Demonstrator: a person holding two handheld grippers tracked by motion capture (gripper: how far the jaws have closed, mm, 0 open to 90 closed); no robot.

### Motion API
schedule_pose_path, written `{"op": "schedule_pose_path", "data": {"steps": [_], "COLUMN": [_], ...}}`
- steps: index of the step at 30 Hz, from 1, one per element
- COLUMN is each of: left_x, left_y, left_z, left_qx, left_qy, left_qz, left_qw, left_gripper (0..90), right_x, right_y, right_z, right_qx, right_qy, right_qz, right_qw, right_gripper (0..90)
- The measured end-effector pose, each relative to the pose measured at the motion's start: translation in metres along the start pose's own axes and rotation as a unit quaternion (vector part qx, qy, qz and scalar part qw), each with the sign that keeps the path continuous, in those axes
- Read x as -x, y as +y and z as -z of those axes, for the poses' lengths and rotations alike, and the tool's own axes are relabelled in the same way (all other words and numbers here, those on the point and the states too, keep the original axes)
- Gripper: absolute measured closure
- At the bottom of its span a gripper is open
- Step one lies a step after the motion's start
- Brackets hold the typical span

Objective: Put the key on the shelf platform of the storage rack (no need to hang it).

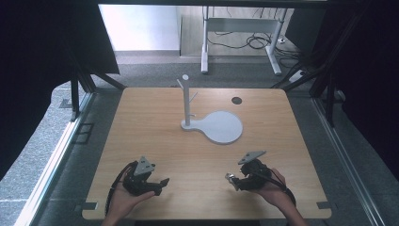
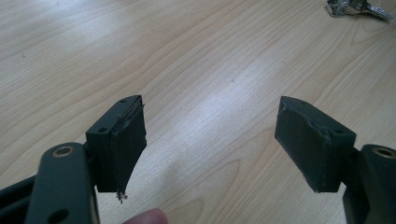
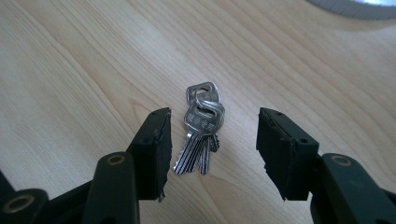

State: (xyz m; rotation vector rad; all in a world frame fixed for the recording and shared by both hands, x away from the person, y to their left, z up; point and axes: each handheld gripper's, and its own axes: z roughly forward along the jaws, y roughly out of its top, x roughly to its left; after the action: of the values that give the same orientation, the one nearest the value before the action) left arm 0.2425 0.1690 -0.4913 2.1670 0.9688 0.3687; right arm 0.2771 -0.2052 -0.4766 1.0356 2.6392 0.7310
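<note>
A bunch of silver keys [image 3: 201,130] lies flat on the wooden table [image 1: 155,136], between the spread jaws of my right gripper [image 3: 212,154], which is open and not touching it. In the high view the keys [image 1: 230,178] show at the tip of the right gripper [image 1: 237,181], near the front right. My left gripper [image 1: 162,183] rests at the front left, open, with bare wood between its jaws [image 2: 210,144]. The keys [image 2: 357,8] also appear far off in the left gripper view. A white stand with a peg post [image 1: 187,101] and a round base [image 1: 223,127] stands mid-table.
A small dark round hole [image 1: 236,100] marks the table's far right. Beyond the table are a grey floor and a white desk frame [image 1: 240,33] with cables. Black curtains hang on both sides.
</note>
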Motion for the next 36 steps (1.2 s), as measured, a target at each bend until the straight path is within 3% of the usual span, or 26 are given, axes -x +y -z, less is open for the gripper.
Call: {"op": "schedule_pose_path", "data": {"steps": [20,33,36], "left_x": [-0.004,-0.003,-0.003], "left_y": [-0.001,-0.001,-0.001], "left_z": [0.000,0.001,0.001], "left_qx": [0.002,0.009,0.009], "left_qy": [0.004,0.008,0.008], "left_qz": [0.007,0.006,0.006], "left_qw": [1.0000,0.9999,0.9999], "left_gripper": [24.9,25.0,25.0], "right_x": [-0.006,0.001,0.001], "right_y": [0.006,0.008,0.008], "right_z": [-0.038,-0.041,-0.041], "right_qx": [-0.055,-0.065,-0.067], "right_qy": [-0.006,-0.001,0.000], "right_qz": [0.006,-0.015,-0.016], "right_qw": [0.9984,0.9978,0.9977], "right_gripper": [44.6,57.8,64.4]}}
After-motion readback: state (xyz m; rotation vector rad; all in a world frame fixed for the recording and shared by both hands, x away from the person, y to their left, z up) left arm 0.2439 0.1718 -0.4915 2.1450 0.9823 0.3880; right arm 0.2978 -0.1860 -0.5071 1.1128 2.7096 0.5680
